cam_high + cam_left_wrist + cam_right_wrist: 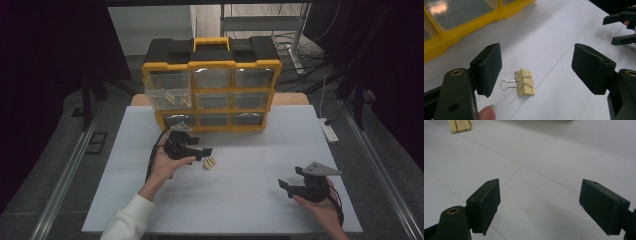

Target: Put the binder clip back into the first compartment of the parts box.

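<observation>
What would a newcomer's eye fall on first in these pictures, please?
The yellow organizer stands at the table's far edge, its top-left drawer pulled out with clips inside. Nearer, a pale yellow binder clip lies on the white table, between the open fingers of the left gripper.

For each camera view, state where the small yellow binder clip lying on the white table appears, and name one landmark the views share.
High view: small yellow binder clip left of centre, beside the left gripper.
Left gripper view: clip low centre, between the open jaws.
Right gripper view: clip top left corner.
Shared landmark: the thin seam line on the white table.
</observation>
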`<state>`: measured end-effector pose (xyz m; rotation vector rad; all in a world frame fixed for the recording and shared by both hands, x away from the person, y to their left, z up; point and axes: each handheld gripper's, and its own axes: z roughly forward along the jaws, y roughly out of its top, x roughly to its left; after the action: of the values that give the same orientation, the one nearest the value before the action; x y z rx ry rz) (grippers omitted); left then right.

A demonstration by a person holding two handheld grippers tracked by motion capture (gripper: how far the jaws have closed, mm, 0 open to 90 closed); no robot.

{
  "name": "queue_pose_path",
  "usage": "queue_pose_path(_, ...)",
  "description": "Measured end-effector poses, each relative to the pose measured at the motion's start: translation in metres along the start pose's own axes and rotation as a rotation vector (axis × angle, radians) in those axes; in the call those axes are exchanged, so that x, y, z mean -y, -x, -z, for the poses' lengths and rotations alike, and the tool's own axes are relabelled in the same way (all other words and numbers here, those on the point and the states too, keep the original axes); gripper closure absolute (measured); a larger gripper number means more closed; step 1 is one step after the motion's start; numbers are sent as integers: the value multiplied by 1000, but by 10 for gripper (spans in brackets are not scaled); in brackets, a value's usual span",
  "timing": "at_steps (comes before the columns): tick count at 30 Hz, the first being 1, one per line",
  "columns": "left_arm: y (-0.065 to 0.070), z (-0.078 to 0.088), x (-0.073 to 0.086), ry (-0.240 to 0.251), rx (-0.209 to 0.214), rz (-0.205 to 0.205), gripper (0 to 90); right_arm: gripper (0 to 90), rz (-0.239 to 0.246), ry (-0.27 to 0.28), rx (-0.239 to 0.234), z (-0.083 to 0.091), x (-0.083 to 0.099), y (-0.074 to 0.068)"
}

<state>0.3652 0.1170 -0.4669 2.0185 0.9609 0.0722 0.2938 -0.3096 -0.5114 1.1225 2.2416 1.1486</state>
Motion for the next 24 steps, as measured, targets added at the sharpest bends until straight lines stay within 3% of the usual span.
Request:
queue_pose_path(10, -12, -27, 7, -85, -12, 23, 239, 174, 2, 0, 1, 0, 0, 0)
queue_pose_path(16, -17, -34, 13, -105, -3, 50, 251, 174, 1, 0, 0, 0, 0, 0)
queue_pose_path(22, -20, -42, 19, -132, 7, 83, 369, 174, 2, 0, -2, 0, 0, 0)
queue_pose_path(24, -20, -43, 20, -138, 12, 81, 446, 174, 3, -1, -2, 0, 0, 0)
